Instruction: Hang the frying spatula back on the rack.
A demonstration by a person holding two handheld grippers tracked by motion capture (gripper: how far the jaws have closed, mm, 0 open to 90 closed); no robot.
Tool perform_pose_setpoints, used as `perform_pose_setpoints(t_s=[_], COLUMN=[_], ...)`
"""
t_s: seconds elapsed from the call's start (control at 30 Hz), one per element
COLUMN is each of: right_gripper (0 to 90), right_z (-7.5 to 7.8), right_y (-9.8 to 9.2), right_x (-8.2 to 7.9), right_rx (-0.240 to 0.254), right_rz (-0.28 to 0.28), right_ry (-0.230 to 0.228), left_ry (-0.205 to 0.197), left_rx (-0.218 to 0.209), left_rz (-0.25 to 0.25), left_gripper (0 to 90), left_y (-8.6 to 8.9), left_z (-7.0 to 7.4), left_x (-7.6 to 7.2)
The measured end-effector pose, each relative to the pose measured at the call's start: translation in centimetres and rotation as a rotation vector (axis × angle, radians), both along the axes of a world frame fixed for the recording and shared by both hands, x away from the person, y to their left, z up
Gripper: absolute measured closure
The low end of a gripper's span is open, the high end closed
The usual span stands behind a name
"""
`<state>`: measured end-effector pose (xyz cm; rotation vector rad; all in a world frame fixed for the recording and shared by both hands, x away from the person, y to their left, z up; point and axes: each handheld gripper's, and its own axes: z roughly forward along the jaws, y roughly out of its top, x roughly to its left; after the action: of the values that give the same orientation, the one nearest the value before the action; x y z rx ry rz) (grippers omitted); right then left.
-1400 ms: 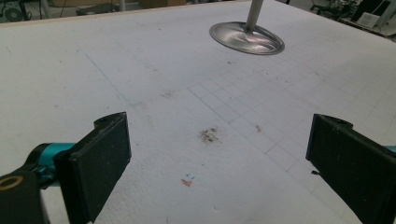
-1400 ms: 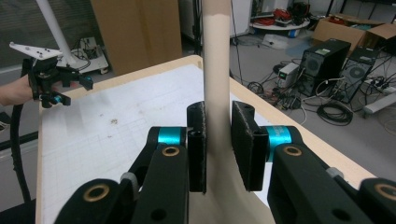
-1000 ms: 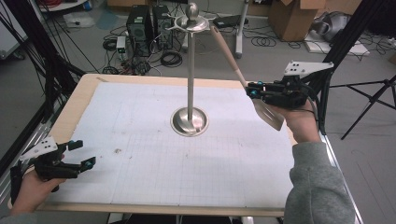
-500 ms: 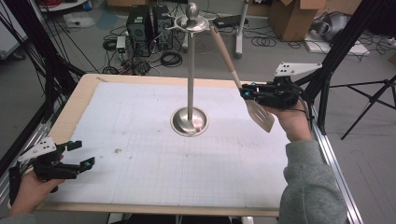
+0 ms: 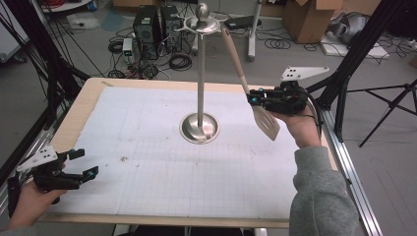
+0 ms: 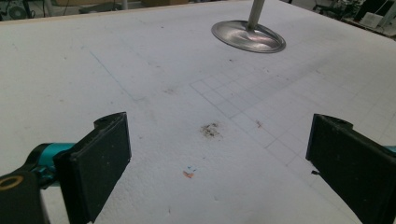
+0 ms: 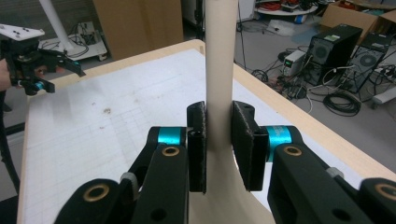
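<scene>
From where I sit, the top of the spatula [image 5: 246, 81] is the hard part: in the high view its pale handle runs up to the rim of the stand [image 5: 199, 73], and I cannot tell whether it hangs on a hook there or only leans against it. In the right gripper view the handle leaves the frame at the top, and the blade is cut off at the bottom edge behind the jaws. The stand's pole is also cut off in the left gripper view, where I see just its round base [image 6: 248, 36].

My right gripper [image 5: 254, 98] is to the right of the stand's pole, well above the table [image 5: 147, 123]. Its jaws stand narrow and press on the spatula's handle from both sides, just above where the handle widens into the slotted blade; the right gripper view shows both pads flat against it. The spatula hangs tilted, its blade swung out to the right of the stand's base and clear of the white mat.

My left gripper [image 5: 82, 163] rests low at the near-left corner of the table, far from the stand, jaws spread wide with nothing but bare, lightly stained mat between them.
</scene>
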<state>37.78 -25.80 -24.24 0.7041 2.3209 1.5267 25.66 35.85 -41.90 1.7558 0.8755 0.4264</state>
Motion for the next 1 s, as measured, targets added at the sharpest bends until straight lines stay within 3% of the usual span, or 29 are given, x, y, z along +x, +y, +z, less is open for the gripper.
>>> perform_pose_setpoints(t_s=[0.87,1.0], right_gripper=[76.9,76.9], right_z=[-1.2,-1.4], right_y=[2.7,3.1], right_x=[1.6,1.8], right_rx=[-0.028,-0.038], right_rz=[0.004,-0.003], right_ry=[0.015,-0.003], left_ry=[0.007,0.009], left_rx=[-0.002,0.000], left_rz=[0.008,0.012], left_gripper=[7.0,7.0], left_y=[0.3,0.4], left_z=[-0.1,-0.2], left_x=[-0.4,-0.5])
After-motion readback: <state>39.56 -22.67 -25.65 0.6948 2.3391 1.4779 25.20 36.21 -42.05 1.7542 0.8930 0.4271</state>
